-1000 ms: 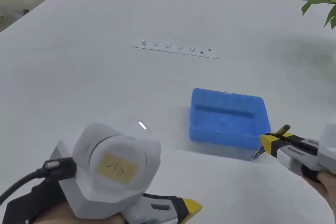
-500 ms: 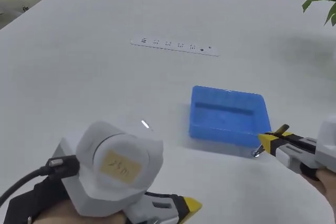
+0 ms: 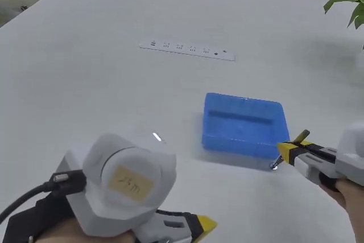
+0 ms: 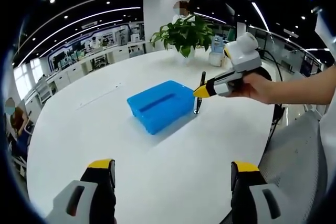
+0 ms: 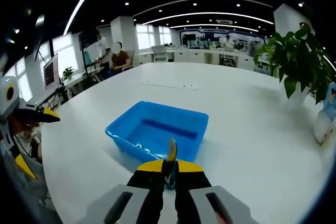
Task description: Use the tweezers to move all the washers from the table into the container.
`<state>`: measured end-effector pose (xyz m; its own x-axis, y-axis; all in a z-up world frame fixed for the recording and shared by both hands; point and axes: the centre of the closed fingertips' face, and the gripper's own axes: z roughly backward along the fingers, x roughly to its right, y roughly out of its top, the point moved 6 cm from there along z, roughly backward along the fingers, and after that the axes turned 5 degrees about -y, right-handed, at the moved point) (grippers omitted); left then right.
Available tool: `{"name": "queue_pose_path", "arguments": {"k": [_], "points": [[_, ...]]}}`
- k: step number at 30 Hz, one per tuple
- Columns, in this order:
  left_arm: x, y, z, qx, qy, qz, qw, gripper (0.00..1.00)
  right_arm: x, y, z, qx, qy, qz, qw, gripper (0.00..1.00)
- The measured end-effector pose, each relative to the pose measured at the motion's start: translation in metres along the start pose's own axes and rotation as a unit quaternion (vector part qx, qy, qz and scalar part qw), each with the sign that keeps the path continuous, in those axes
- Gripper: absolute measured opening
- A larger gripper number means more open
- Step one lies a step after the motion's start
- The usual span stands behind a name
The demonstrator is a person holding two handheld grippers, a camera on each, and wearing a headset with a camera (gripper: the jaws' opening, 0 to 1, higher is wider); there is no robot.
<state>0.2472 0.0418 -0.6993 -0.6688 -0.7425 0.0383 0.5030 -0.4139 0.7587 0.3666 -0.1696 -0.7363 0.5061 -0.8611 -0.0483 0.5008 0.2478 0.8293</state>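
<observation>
Tweezers (image 5: pixel 171 153) just beside blue container (image 5: pixel 137 144).

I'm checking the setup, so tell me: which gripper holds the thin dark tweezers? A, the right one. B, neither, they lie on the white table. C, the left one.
A: the right gripper is shut on the thin dark tweezers, while the left gripper stands open with nothing between its jaws.

Blue shallow square container (image 3: pixel 239 142) sits upright, open-topped, on the white table (image 3: pixel 102 83); slim dark tweezers (image 3: pixel 275 164) are clamped in the right gripper (image 3: pixel 287 153), tilted, silver tip down just beside the container's near right corner.
</observation>
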Motion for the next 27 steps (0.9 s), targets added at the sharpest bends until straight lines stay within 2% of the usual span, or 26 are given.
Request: {"name": "queue_pose_path", "arguments": {"k": [8,17,27], "points": [[-0.0044,0.0016,0.003,0.003,0.006,0.0,1.0,0.93,-0.0077,0.004,0.0089,-0.002,0.008,0.012,0.9999,0.02],[-0.0011,0.001,0.0023,0.001,0.002,-0.002,1.0,0.93,-0.0052,-0.0024,0.007,-0.009,0.001,0.021,0.9997,0.04],[-0.0036,0.0,0.0013,-0.002,0.005,-0.003,1.0,0.93,-0.0062,-0.0009,0.0038,0.001,0.006,0.017,0.9998,0.04]]}}
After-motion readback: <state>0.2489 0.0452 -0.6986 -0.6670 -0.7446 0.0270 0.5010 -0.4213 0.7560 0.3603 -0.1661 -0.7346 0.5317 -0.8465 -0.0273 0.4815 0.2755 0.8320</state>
